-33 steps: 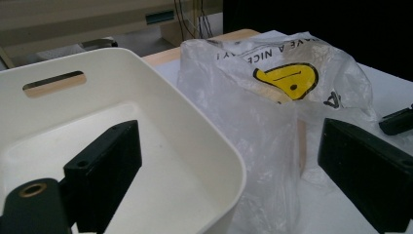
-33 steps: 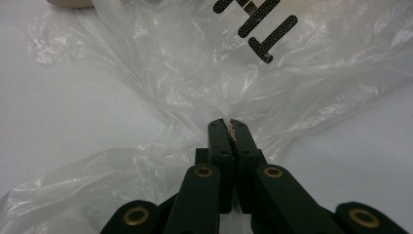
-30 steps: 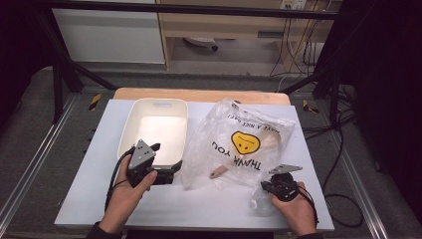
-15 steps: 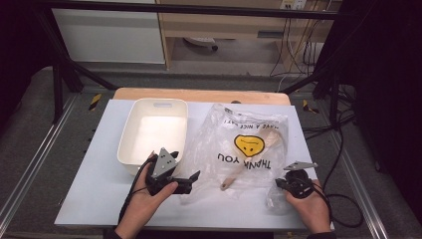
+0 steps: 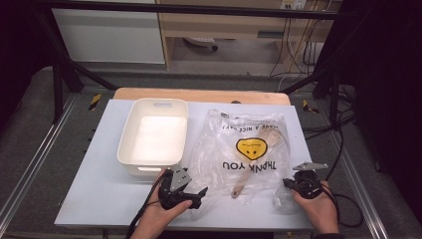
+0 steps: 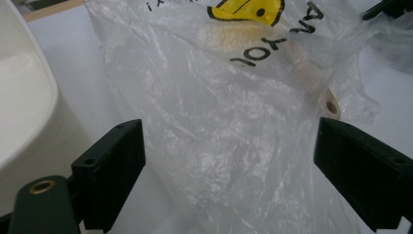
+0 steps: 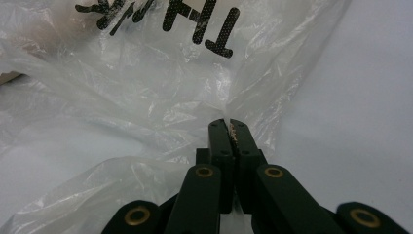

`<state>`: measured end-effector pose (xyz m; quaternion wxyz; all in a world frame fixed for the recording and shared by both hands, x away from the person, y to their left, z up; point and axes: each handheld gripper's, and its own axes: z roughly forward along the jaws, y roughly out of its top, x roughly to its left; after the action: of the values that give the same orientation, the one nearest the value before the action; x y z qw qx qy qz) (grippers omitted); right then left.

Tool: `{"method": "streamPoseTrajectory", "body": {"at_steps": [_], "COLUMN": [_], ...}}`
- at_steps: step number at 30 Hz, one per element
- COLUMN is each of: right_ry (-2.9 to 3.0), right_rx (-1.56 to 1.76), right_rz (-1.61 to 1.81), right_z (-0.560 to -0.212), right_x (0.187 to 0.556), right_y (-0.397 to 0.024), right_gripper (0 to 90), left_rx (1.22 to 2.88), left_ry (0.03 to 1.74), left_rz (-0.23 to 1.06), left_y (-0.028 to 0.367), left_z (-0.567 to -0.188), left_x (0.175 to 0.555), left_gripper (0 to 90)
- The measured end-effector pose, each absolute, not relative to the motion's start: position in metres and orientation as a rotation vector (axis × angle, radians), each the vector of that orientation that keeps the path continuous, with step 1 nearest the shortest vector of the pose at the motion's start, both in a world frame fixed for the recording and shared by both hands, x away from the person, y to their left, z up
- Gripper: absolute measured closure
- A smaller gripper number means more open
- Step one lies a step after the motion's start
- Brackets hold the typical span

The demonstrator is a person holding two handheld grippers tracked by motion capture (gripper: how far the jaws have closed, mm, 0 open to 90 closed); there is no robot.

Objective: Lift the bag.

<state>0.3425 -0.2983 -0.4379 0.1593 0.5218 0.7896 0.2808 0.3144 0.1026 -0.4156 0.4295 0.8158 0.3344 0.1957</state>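
Plastic bag lies flat on the worktop, just right of the white bin, its open end toward the person. A wooden spatula lies inside, long axis running from the smiley print down to the handle end poking out at the near edge.

Right hand-held gripper: jaws together, pinching a fold of the near right corner of the bag. Left hand-held gripper: jaws wide apart, facing the near left edge of the bag, film between them but not touched.

Versus 0.5 s ago: left hand-held gripper sits closer to the bag; right one is drawn slightly nearer the person, corner now tented.

Judgement: left side is next to be gripped.
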Motion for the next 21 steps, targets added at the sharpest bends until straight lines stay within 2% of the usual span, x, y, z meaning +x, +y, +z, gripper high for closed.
{"method": "streamPoseTrajectory", "body": {"at_steps": [21], "right_ry": [2.282], "right_rx": [1.474], "right_rz": [0.822], "right_z": [-0.438], "right_x": [0.337], "right_y": [-0.293], "right_gripper": [90.0], "left_rx": [2.138], "left_ry": [0.95], "left_rz": [0.468], "left_y": [0.096], "left_z": [-0.458], "left_x": [0.324], "left_gripper": [12.4]}}
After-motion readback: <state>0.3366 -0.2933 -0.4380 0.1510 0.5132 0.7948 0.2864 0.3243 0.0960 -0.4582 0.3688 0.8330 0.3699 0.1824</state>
